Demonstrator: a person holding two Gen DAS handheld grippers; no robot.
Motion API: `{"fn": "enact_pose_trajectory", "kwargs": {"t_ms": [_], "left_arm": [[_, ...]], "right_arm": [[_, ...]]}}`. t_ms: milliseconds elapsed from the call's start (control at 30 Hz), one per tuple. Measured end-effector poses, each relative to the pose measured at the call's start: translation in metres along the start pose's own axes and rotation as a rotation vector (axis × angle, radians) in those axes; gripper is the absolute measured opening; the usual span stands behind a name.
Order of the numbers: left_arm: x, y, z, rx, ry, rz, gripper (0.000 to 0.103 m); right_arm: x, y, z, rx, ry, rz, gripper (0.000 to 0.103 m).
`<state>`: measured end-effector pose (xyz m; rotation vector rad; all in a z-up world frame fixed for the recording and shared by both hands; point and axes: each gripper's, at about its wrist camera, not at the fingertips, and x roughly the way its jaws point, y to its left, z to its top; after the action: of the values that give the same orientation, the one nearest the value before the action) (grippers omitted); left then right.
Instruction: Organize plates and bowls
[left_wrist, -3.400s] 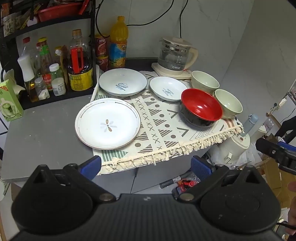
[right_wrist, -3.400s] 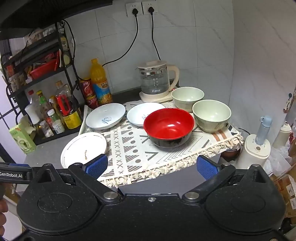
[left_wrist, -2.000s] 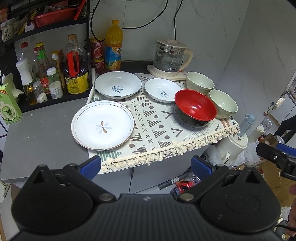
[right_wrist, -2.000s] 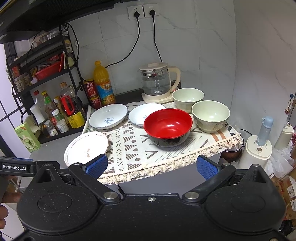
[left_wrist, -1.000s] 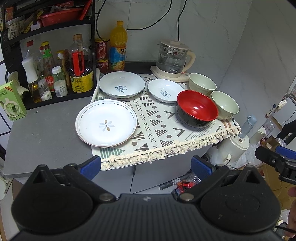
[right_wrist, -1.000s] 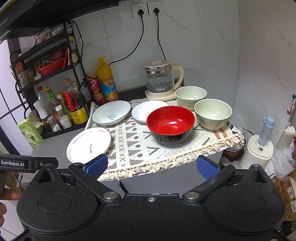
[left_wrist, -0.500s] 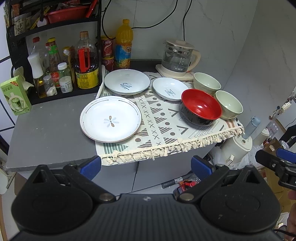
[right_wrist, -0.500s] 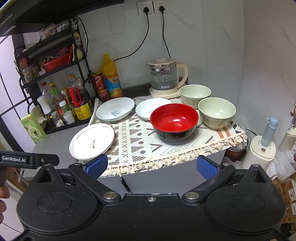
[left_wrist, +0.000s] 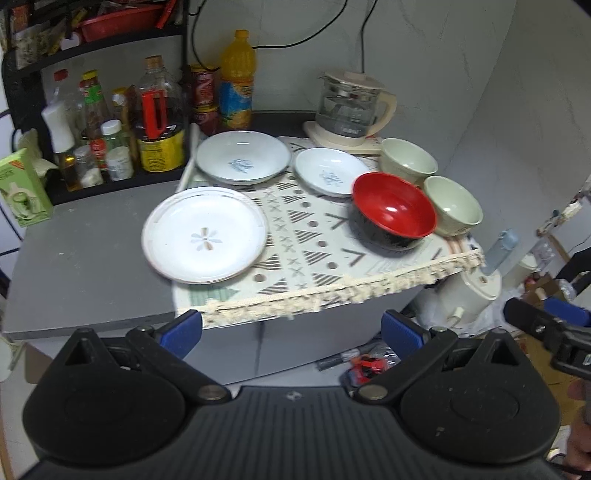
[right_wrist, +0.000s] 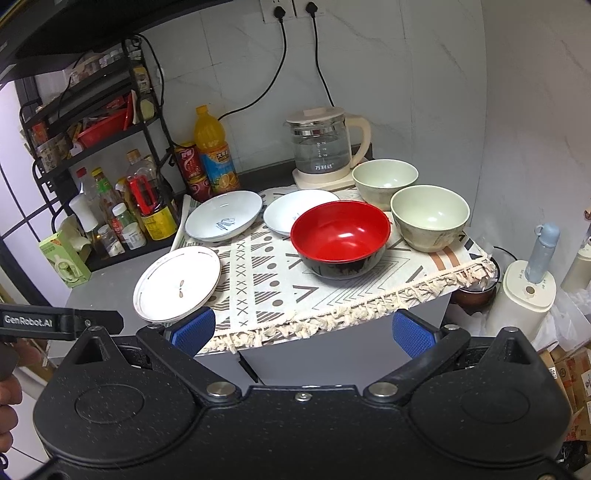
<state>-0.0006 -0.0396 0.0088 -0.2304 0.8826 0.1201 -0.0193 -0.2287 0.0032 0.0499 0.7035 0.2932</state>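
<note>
A large white plate (left_wrist: 205, 234) (right_wrist: 177, 283) with a flower mark lies at the left edge of a patterned cloth (left_wrist: 295, 240) (right_wrist: 273, 280). Behind it sit a deep pale-blue plate (left_wrist: 243, 157) (right_wrist: 223, 215) and a smaller one (left_wrist: 327, 171) (right_wrist: 288, 214). A red bowl (left_wrist: 393, 211) (right_wrist: 340, 236) and two pale green bowls (left_wrist: 452, 205) (left_wrist: 408, 160) (right_wrist: 430, 218) (right_wrist: 385, 178) stand at the right. My left gripper (left_wrist: 291, 328) and right gripper (right_wrist: 301, 328) are both open and empty, short of the table's front edge.
A black rack (right_wrist: 99, 147) with bottles and jars fills the left side. An orange juice bottle (right_wrist: 216, 155), red cans and a glass kettle (right_wrist: 325, 147) stand along the back wall. White appliances (right_wrist: 524, 295) and boxes sit on the floor at the right.
Both grippers have drifted a little closer to the table and to the left; the dishes have not moved and both stay open.
</note>
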Motion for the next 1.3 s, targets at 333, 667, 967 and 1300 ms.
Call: {"fn": "enact_pose_trajectory", "kwargs": {"t_ms": [333,667,967,1300], "left_arm": [[0.021,-0.022,0.026,-0.020,0.006,-0.032,0.102],[0.064,-0.034,0.060,-0.042,0.040,-0.060,0.102],[0.115,-0.039,0.113,-0.055,0.064,-0.081,0.102],[0.166,-0.043,0.161,-0.029,0.138,-0.097,0.100]], "right_arm": [[0.014,-0.024,0.015,0.018,0.019,-0.006,0.103],[0.049,-0.047,0.042,0.055,0.040,-0.017,0.103],[0.096,-0.069,0.071,0.097,0.071,-0.055,0.103],[0.139,-0.087,0.096,0.184,0.105,-0.126,0.103]]}}
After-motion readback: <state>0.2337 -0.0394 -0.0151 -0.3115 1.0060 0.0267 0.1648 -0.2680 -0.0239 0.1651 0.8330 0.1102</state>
